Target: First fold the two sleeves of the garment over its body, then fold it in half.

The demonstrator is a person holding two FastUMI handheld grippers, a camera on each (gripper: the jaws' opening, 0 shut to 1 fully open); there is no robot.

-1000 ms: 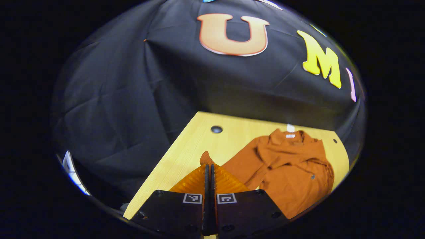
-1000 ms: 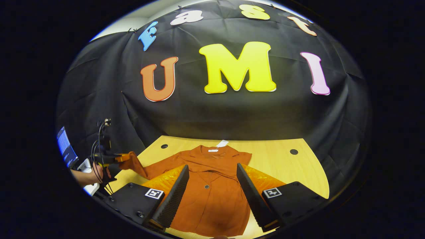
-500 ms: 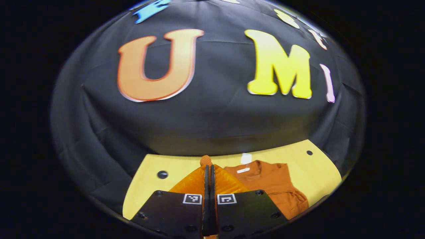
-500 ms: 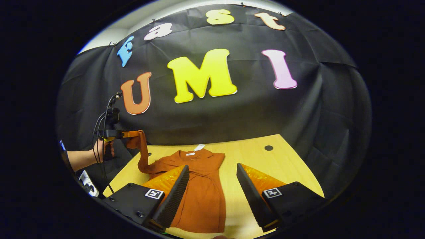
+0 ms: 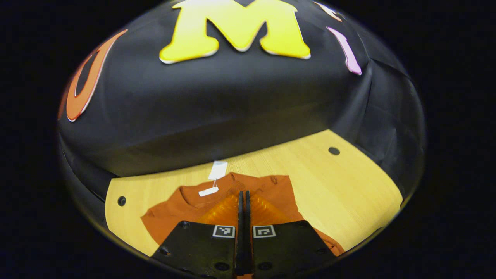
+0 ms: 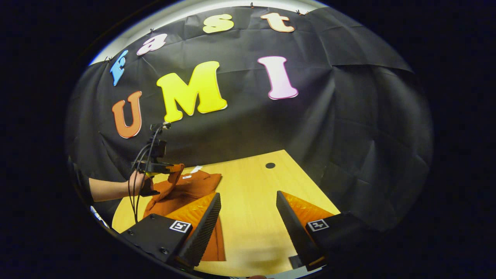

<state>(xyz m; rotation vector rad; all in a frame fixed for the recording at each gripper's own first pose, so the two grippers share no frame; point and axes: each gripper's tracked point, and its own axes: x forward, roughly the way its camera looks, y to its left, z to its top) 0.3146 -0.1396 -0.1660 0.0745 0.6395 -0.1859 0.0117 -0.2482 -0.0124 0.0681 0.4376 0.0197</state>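
Garment (image 5: 176, 207) of rust-orange cloth is spread on the light wooden table (image 5: 348, 186), collar toward the black cloth wall. A white neck label (image 5: 208, 191) is sewn inside the collar and a white hang tag (image 5: 218, 169) lies on the wood just beyond it; any writing on either is too small to be read. In the left gripper view, the left gripper (image 5: 244, 199) is seen above the garment's body with its fingers pressed together. From the right gripper view, the left gripper (image 6: 176, 169) is held by a hand (image 6: 137, 183), and a sleeve (image 6: 167, 185) is pinched in it and lifted over the garment. The right gripper (image 6: 248, 217) is held with its fingers wide apart, bare table between them and the garment's edge beside its left finger. Square black-and-white coded markers (image 6: 179, 226) are borne on both grippers.
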